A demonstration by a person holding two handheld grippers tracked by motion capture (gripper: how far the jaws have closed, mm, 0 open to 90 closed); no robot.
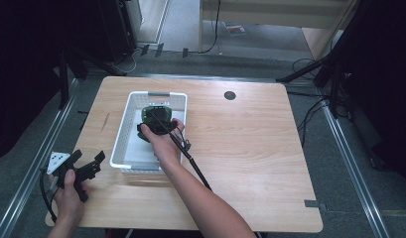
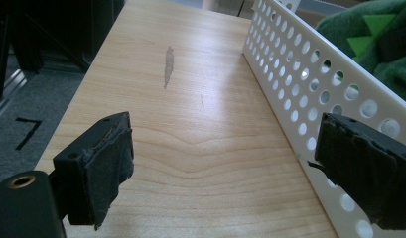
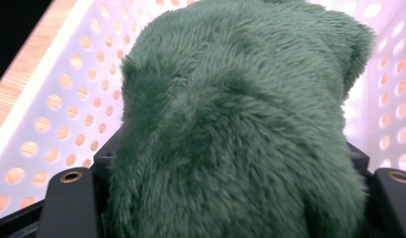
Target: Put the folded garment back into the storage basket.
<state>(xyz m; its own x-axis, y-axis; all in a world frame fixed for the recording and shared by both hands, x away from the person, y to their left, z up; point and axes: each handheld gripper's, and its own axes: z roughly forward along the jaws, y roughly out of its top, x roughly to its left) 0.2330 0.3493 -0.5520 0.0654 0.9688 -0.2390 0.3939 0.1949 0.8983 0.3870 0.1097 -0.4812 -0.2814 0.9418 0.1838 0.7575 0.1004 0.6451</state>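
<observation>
A dark green plush toy (image 1: 156, 121), furry with brighter green patches, is being held inside the white perforated basket (image 1: 122, 134), toward its far end, its fur being pinched at the near side.

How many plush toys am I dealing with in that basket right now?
1. A green plush toy sits over the white perforated basket, clamped in the right tongs. Its bulk and the hand cover part of the basket floor, so another could be hidden underneath.

A basket (image 1: 132, 101) stands on the tabletop (image 1: 250, 148), left of its middle and nearer the far edge. A plush toy (image 1: 156, 119) sits inside the basket. The left claw (image 1: 89, 166) hovers by the tabletop's near left corner.
</observation>
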